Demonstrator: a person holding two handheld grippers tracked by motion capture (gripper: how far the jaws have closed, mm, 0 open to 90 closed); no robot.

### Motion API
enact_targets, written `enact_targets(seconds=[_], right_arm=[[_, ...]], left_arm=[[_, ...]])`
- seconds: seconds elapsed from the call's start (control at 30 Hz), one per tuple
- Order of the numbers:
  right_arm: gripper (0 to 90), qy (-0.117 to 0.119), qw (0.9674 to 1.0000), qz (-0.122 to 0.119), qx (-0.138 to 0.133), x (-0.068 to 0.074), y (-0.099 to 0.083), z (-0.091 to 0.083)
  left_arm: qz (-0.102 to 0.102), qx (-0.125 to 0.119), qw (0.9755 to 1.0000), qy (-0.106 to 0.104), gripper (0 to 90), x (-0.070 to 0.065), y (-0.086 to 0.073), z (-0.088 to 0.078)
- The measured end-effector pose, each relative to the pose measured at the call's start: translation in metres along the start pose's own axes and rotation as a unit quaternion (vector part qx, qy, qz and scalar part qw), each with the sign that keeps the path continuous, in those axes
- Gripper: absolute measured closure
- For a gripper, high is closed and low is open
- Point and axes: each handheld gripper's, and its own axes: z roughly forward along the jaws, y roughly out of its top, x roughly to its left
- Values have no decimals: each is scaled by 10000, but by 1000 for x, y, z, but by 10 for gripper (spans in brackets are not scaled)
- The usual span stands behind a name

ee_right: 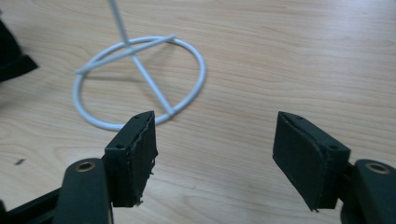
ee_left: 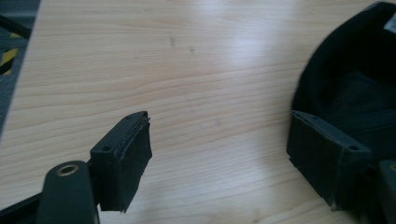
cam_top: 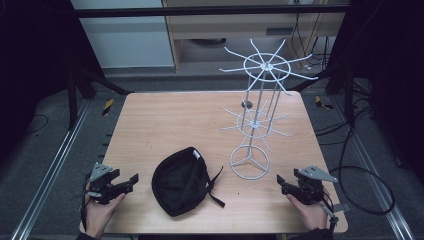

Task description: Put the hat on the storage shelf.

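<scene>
Grippers rested at both near corners of the surface, with the black cap between them as the landmark. Left of the cap, the left gripper lay low over the wood in the person's left hand, its jaws spread wide with nothing between them; in the left gripper view the cap's dark hollow showed just beyond the jaw on that view's right. The cap lay upside down, opening upward, its long axis running from the near edge away toward the far side, tilted a little to the right, and its strap trailed off its right flank. The cap sat nearer the left gripper, so that hand looked better placed to reach it, moving rightward.

Right of the cap and close to it stood a white wire rack, its ring base flat on the wood and two tiers of spokes above. Farther right, well apart from the cap, the right gripper was held in the right hand, jaws likewise gaping and empty, pointing toward the ring base.

Pale wood grain covered the surface. Beyond the cap's far side lay grey floor, metal rails, cables and dark curtains.
</scene>
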Motion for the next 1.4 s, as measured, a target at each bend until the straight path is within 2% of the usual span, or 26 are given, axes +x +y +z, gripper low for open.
enact_targets(seconds=[0.07,0.17,0.23,0.27,0.37,0.47,0.63,0.93,1.17,1.27,1.4], right_arm=[[333,19,10000,-92,7,2,0,0],[363,280,9996,-91,-24,16,3,-3],[378,339,9993,-146,-56,22,5,-4],[378,339,9993,-146,-56,22,5,-4],[419,584,9978,-315,-89,38,9,-4],[428,872,9956,-313,-111,54,13,-3],[460,1149,9922,-468,-111,76,20,4],[493,1451,9862,-803,-22,117,34,27],[512,1662,9806,-1042,-33,152,53,47],[516,1665,9800,-1090,-4,160,58,54],[529,1621,9814,-1029,67,172,68,74]], left_arm=[[31,-41,10000,-46,222,-9,1,-2],[87,-91,9998,-129,244,-21,1,-5],[92,-82,9996,-244,247,-30,0,-8],[92,-82,9996,-244,254,-30,0,-8],[171,-14,9995,-250,266,-37,0,-8],[187,4,9995,-243,290,-42,0,-7],[235,103,9994,-225,323,-49,-2,-4],[243,133,9995,-180,354,-56,-3,-2],[341,377,9983,-274,408,-65,-5,4],[401,480,9976,-292,453,-69,-6,7],[434,674,9964,-289,490,-73,-7,11]])
